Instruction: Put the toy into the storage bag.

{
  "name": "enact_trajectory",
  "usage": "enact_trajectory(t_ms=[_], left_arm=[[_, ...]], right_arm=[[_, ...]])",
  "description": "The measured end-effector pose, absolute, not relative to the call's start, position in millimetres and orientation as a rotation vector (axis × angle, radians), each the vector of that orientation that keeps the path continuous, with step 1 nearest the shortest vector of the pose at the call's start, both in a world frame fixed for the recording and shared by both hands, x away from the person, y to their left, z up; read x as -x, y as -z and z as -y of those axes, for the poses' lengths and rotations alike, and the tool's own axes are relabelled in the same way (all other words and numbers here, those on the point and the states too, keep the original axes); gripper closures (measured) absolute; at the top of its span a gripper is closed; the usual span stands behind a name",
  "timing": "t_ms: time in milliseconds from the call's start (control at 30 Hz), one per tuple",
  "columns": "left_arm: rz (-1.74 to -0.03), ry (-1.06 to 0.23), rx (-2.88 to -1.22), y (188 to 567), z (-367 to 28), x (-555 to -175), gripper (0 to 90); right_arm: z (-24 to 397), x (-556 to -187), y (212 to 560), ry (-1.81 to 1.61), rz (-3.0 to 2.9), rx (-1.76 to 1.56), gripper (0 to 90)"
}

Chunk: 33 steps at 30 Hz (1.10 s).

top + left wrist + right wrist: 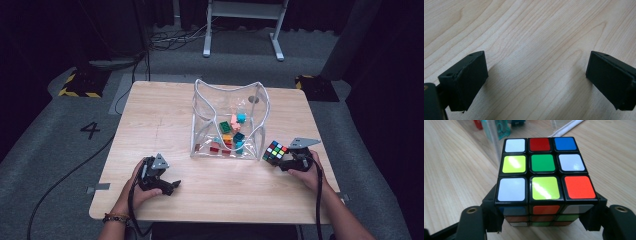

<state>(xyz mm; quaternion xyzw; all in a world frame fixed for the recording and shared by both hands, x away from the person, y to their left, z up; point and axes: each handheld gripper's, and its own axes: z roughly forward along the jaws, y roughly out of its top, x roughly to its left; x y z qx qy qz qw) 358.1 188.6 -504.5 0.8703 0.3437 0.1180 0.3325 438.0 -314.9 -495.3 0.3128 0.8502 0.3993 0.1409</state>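
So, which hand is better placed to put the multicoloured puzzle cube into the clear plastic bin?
The right. Its gripper already has the multicoloured puzzle cube between its fingers, beside the clear plastic bin. The left gripper is open over bare wooden table, farther from the bin.

The clear bin (230, 120) stands mid-bench (160, 115), and the puzzle cube (275, 151) sits just beside its right front corner, leaving little gap there. Bare wood lies open left of the bin and along the near edge. The bin's top is open.
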Motion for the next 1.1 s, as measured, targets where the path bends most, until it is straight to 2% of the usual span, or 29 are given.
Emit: enact_trajectory(t_ms=[700,1100], left_arm=[[-0.897,-0.313,-2.274,504,-189,-358,4.1],[-0.9,-0.31,-2.273,504,-189,-358,4.1]], right_arm=[[328,-433,449,-1.229,-2.354,-0.857,34.2],[320,-434,419,-1.24,-2.3,-0.809,34.2]])
